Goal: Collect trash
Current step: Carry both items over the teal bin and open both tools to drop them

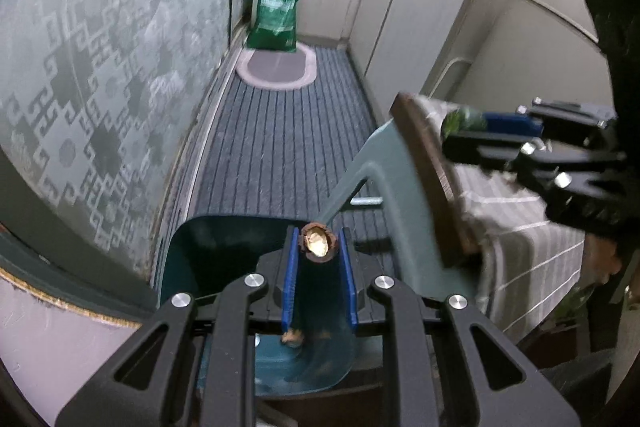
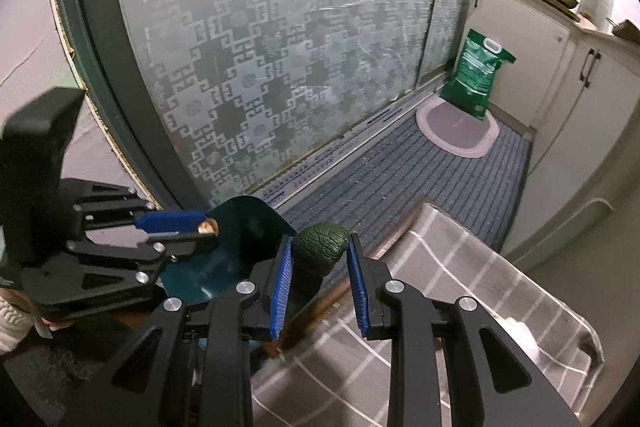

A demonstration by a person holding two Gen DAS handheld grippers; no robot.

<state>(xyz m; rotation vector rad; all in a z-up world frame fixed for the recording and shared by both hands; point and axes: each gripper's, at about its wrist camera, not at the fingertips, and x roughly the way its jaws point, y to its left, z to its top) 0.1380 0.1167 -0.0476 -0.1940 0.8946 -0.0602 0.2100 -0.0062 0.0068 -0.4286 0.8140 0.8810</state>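
Note:
My left gripper (image 1: 319,247) is shut on a brown nut shell (image 1: 319,242) and holds it above a dark teal plastic bin (image 1: 208,247). In the right wrist view the left gripper (image 2: 208,231) sits at the left over the same bin (image 2: 244,227). My right gripper (image 2: 320,251) holds a dark green bumpy avocado peel (image 2: 322,241) between its blue pads, at the table's edge beside the bin. In the left wrist view the right gripper (image 1: 452,131) shows at the right with the green peel (image 1: 464,119) at its tips.
A table with a grey striped cloth (image 2: 440,267) lies at the lower right. A frosted patterned glass door (image 2: 280,47) stands on the left. A blue ribbed floor mat (image 1: 280,131), a small oval mat (image 1: 278,67), a green bag (image 1: 276,15) and white cabinets (image 1: 420,11) lie beyond.

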